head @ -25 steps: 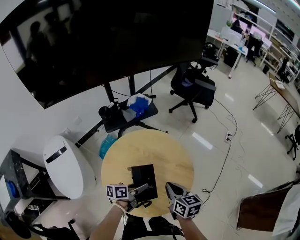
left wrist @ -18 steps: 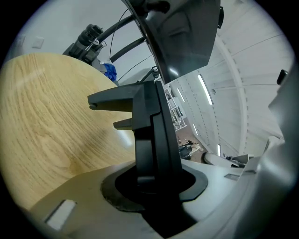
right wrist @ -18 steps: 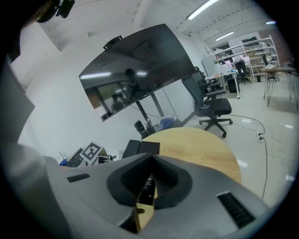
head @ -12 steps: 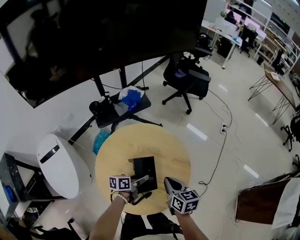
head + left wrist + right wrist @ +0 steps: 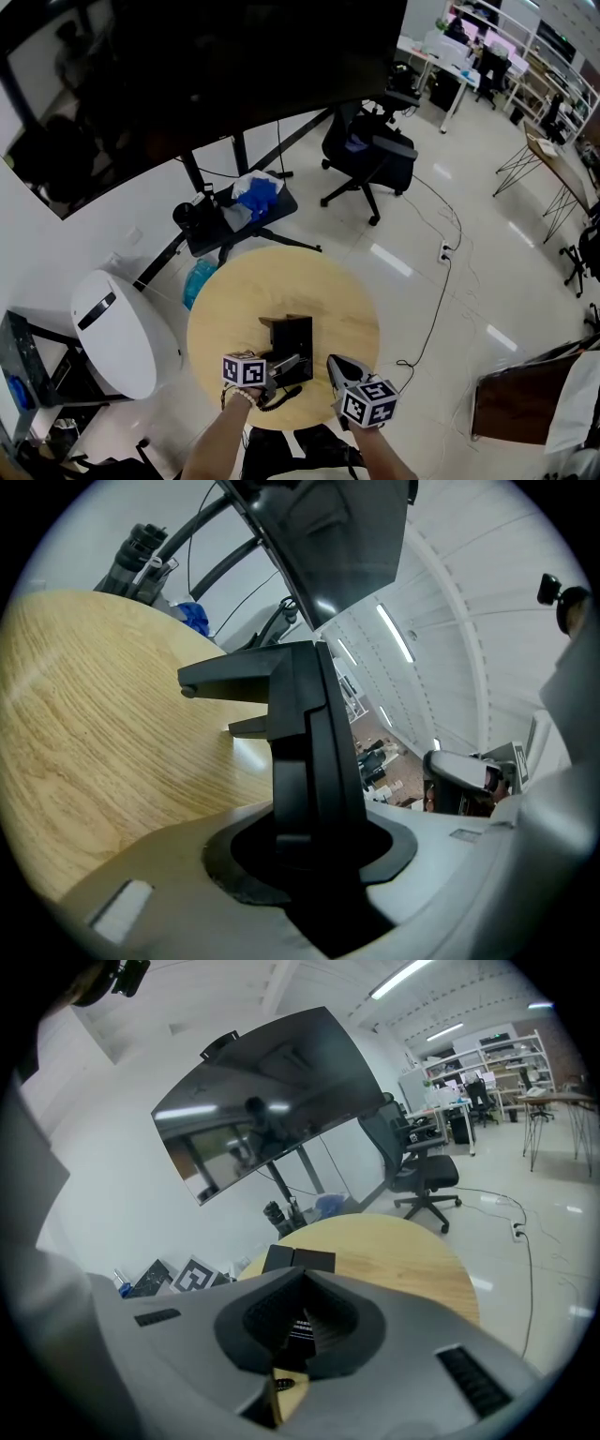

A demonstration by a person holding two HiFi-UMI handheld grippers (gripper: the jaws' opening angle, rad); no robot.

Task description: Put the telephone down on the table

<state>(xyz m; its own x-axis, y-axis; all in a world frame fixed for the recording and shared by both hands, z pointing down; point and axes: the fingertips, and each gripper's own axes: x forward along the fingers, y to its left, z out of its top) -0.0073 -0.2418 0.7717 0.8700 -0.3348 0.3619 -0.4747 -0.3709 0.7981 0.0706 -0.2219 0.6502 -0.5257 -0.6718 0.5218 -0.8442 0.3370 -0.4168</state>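
Observation:
A black telephone (image 5: 292, 338) is over the near half of the round wooden table (image 5: 323, 291), with its coiled cord (image 5: 278, 397) trailing toward the near rim. My left gripper (image 5: 284, 363) is shut on the telephone's near edge. In the left gripper view the black body (image 5: 305, 733) stands up between the jaws above the tabletop (image 5: 103, 724); I cannot tell whether it touches the wood. My right gripper (image 5: 338, 367) hovers shut and empty just right of the telephone. The right gripper view looks across the telephone (image 5: 298, 1260) and the table (image 5: 403, 1260).
A large dark screen (image 5: 206, 75) on a stand rises behind the table. A white rounded unit (image 5: 117, 333) stands left of the table. A low black cart with blue cloth (image 5: 246, 208) and an office chair (image 5: 370, 155) stand beyond it. A cable (image 5: 441, 300) runs across the floor on the right.
My left gripper has sunk toward the tabletop and shifted slightly away from me, carrying the telephone with it. The right gripper has stayed where it was.

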